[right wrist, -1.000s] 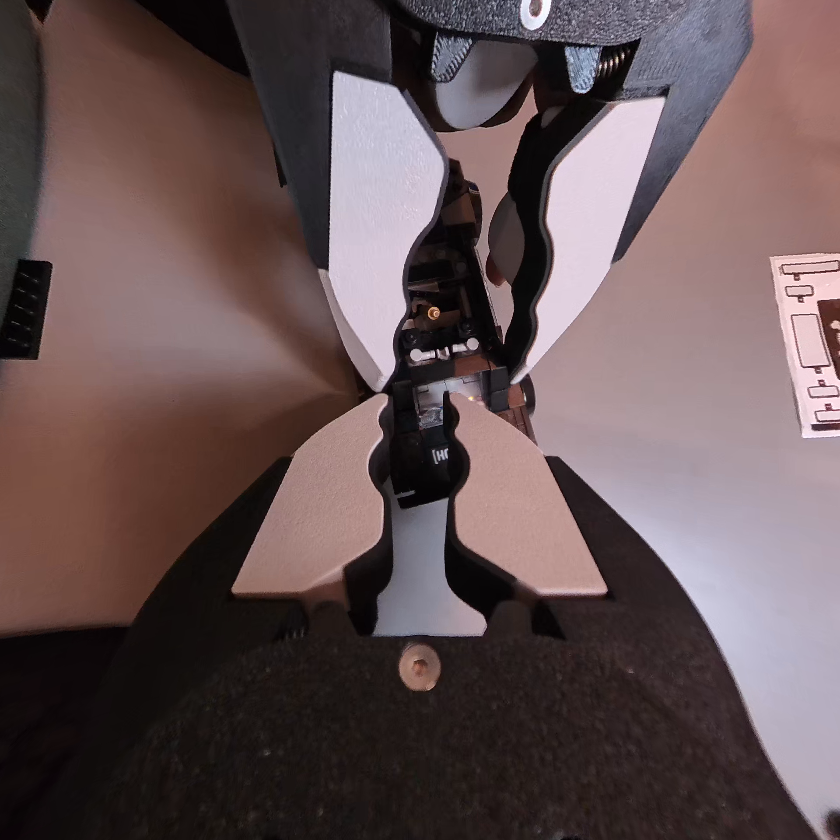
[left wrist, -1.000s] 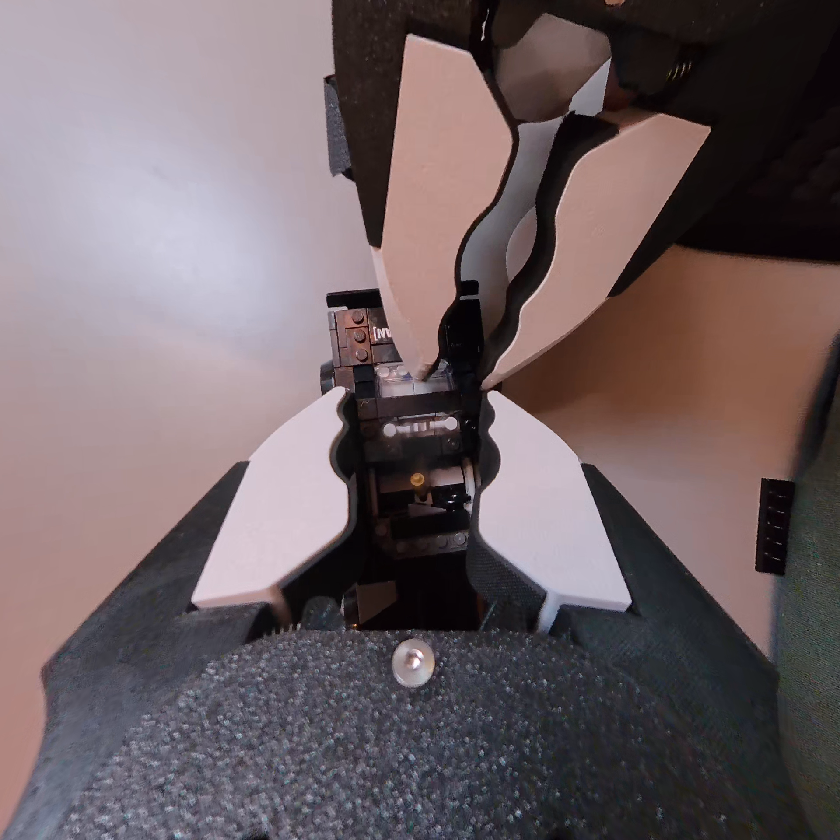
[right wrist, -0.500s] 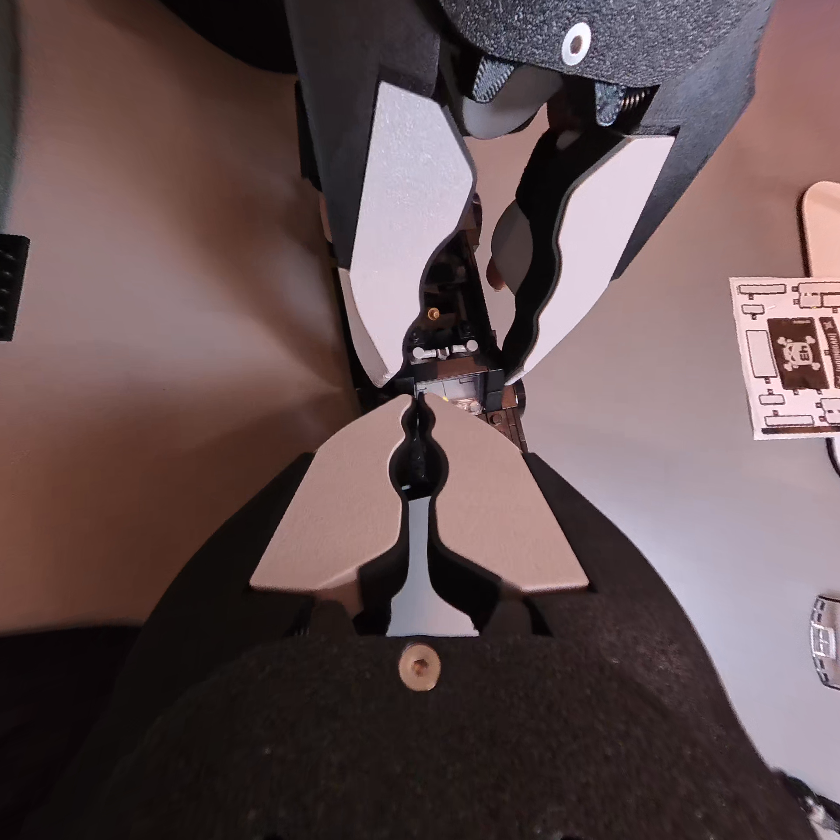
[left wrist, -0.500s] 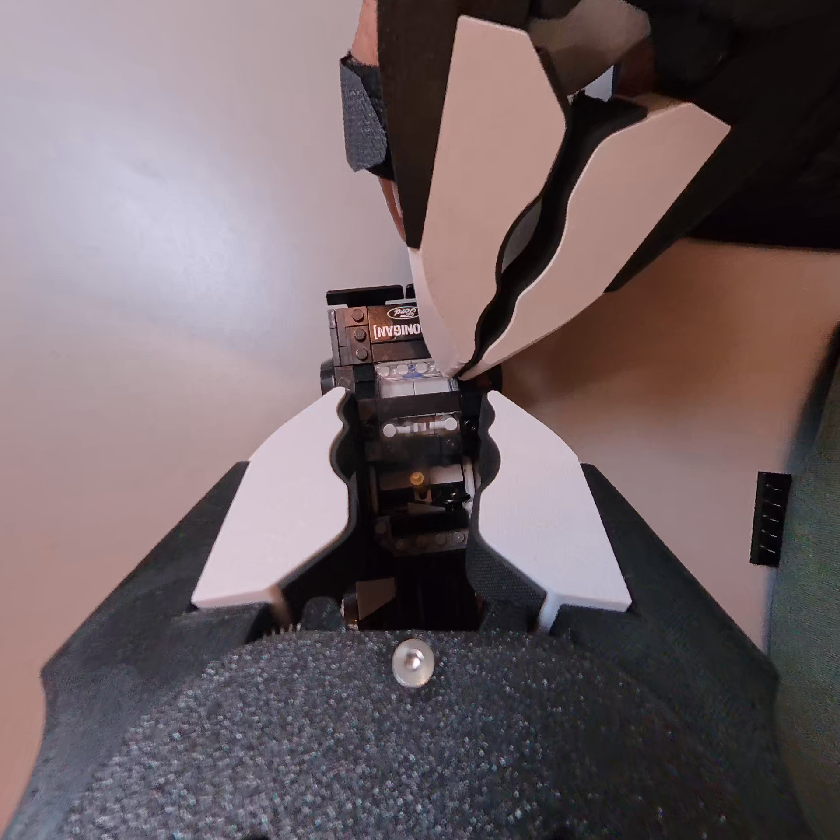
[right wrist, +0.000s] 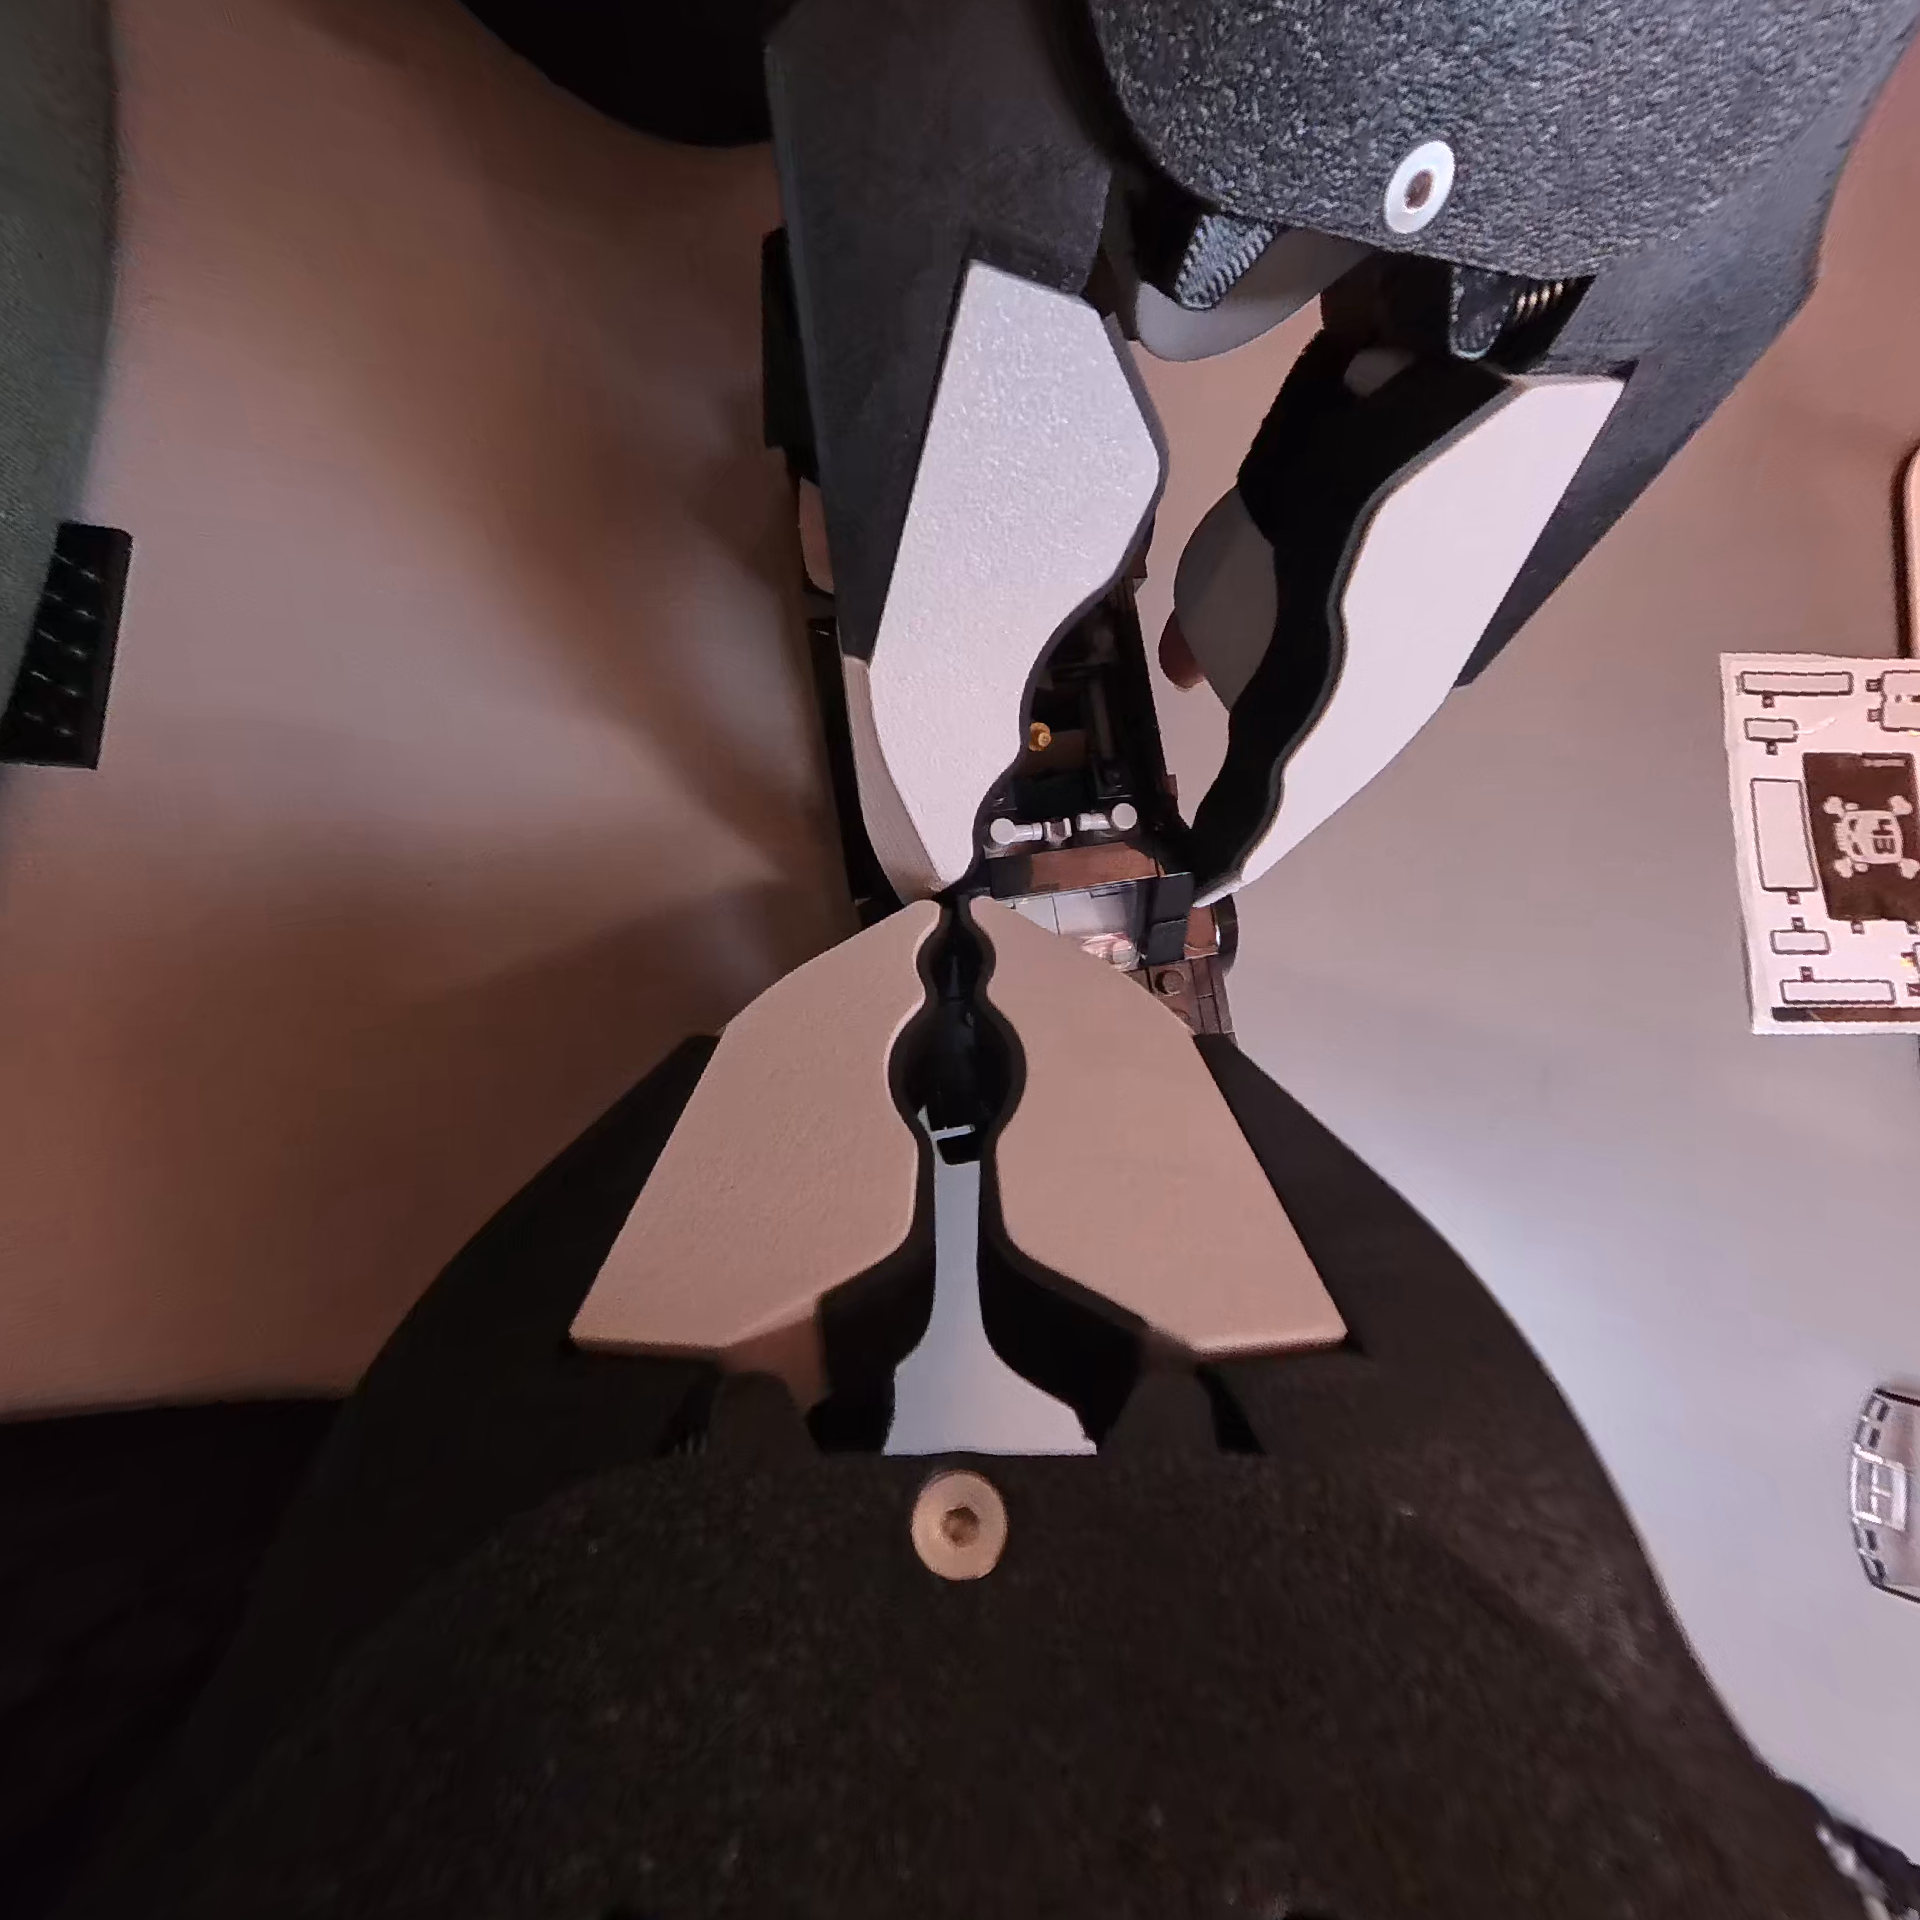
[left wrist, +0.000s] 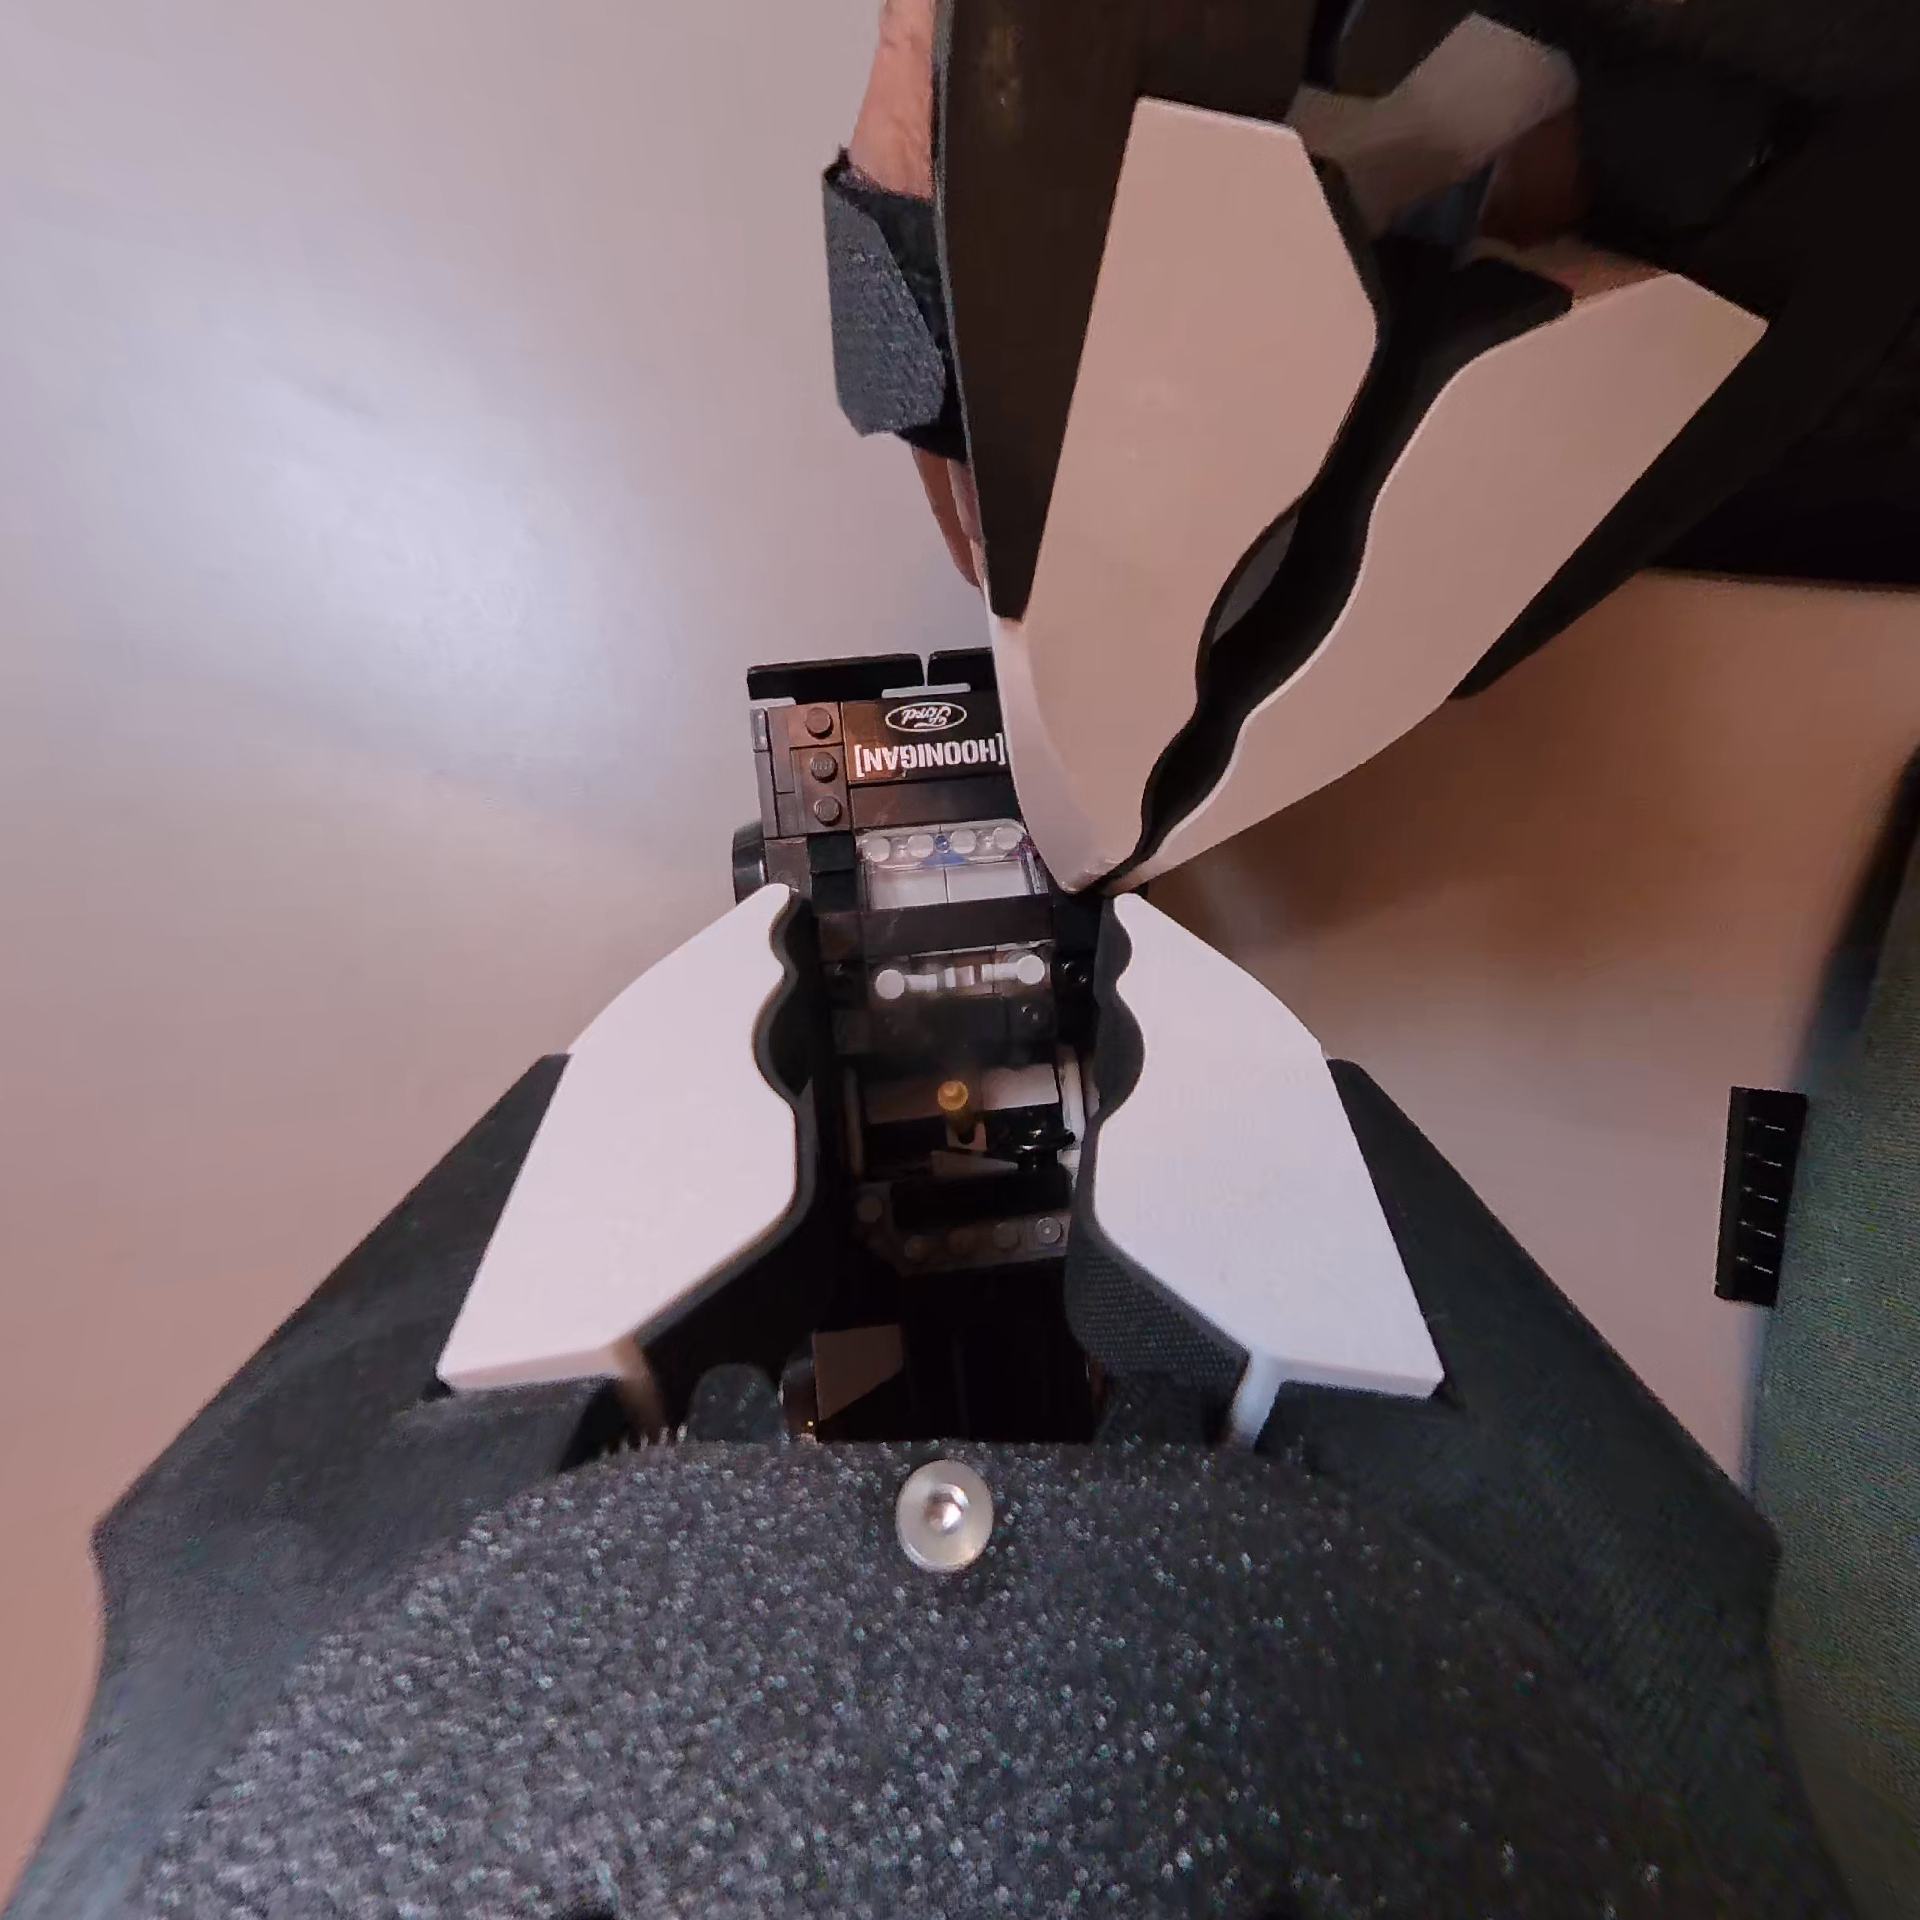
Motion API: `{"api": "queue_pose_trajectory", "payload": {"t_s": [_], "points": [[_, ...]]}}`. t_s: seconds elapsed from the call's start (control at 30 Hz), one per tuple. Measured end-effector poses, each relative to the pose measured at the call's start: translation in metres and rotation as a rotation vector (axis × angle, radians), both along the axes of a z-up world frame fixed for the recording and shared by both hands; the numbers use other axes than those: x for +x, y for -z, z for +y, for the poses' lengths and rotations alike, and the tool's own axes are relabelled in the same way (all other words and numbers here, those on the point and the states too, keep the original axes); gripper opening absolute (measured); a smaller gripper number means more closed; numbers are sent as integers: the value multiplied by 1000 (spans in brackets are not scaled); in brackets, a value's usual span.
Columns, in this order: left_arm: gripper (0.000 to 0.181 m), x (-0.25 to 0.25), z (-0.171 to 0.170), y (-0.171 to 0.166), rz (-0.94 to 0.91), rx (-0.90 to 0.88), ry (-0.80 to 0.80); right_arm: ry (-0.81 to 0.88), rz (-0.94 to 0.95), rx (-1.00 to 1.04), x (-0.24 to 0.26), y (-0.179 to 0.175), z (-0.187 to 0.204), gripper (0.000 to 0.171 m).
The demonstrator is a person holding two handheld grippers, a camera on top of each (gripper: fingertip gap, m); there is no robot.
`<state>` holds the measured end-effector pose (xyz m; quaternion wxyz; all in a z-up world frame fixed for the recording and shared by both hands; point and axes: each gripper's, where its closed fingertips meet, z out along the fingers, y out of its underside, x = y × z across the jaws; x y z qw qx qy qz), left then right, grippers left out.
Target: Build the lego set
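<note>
My left gripper (left wrist: pixel 951 914) is shut on a black lego car (left wrist: pixel 935 790), with both pads pressing on the car's sides. The car has a clear windscreen piece (left wrist: pixel 951 868) and a printed black roof tile. My right gripper (left wrist: pixel 1107 883) comes in from the upper right. It is shut, and its tips rest at the car's right edge beside the windscreen. In the right wrist view my right gripper (right wrist: pixel 951 909) is shut just left of the car (right wrist: pixel 1081 831), which sits between the left gripper's fingers (right wrist: pixel 997 582). I see nothing between the right gripper's tips.
A sticker sheet (right wrist: pixel 1818 842) lies on the table to the right, with a clear part (right wrist: pixel 1886 1496) below it. A black ribbed piece (left wrist: pixel 1756 1195) lies by a green-grey cloth (left wrist: pixel 1870 1247). A hand with a strap (left wrist: pixel 894 312) holds the right gripper. The grippers are tip to tip, or close to it. About 15 cm separates my left fingertips from the black ribbed piece (left wrist: pixel 1756 1195). It is also in sight in the right wrist view (right wrist: pixel 60 637).
My right gripper was slightly open over the clear windscreen, then shut and slid to the car's right edge. The left gripper and the car have stayed put.
</note>
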<state>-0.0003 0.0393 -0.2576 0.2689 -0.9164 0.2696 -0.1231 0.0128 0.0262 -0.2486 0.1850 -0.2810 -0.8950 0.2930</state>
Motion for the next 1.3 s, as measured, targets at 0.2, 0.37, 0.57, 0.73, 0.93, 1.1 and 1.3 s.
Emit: {"api": "queue_pose_trajectory", "payload": {"t_s": [0.2, 0.37, 0.57, 0.73, 0.93, 1.1, 1.3], "points": [[53, 0, 0, 0, 6, 2, 20, 30, -72, -44, 0, 0, -1, 0], [54, 0, -1, 2, 35, 23, 49, 42, -117, -61, -1, 1, -2, 0], [54, -1, -2, 1, 8, 33, 63, 66, -154, -105, -1, 2, -1, 0], [54, -2, -1, 1, 7, 42, 70, 84, -183, -95, -1, 2, -2, 0], [54, -2, -1, 2, 3, 53, 67, 139, -250, -108, -1, 4, -1, 0], [54, -3, -2, 2, 1, 61, 65, 177, -262, -103, -1, 4, -2, 0], [53, -3, -2, 2, -3, 67, 67, 208, -245, -129, -1, 3, -3, 0]]}}
